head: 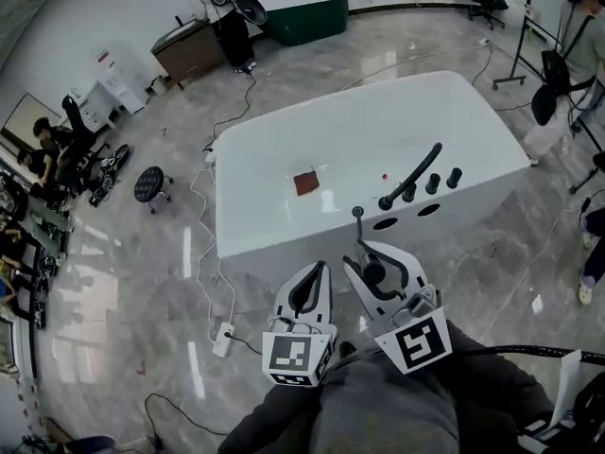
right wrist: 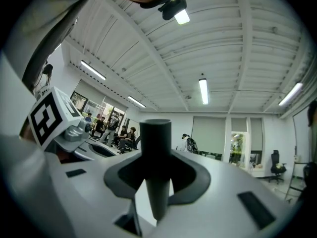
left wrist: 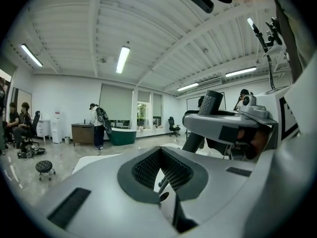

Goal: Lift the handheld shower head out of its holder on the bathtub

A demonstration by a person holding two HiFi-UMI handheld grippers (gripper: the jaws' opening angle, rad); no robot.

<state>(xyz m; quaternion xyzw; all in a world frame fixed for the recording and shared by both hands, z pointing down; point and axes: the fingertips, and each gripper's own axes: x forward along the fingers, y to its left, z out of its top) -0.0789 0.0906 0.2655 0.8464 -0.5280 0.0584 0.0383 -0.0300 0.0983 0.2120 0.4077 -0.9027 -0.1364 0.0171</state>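
Note:
The white bathtub (head: 284, 225) stands in front of me, with a long black faucet spout (head: 416, 173) and black knobs (head: 433, 183) on its near rim. Two dark holes (head: 385, 223) show in that rim. My right gripper (head: 364, 252) is shut on the dark handheld shower head (head: 358, 223), which stands upright between the jaws just off the near rim. The right gripper view shows the shower head (right wrist: 155, 148) as a dark cylinder clamped in the right gripper (right wrist: 156, 182). Beside it, my left gripper (head: 321, 268) is shut on nothing. The left gripper (left wrist: 161, 168) has its ribbed pads (left wrist: 143, 170) touching.
A red-brown square (head: 305, 183) lies in the tub. On the floor to the left are a white power strip (head: 223, 340) with cables and a black stool (head: 149, 184). People sit at the far left. A green tub (head: 304, 15) stands at the back.

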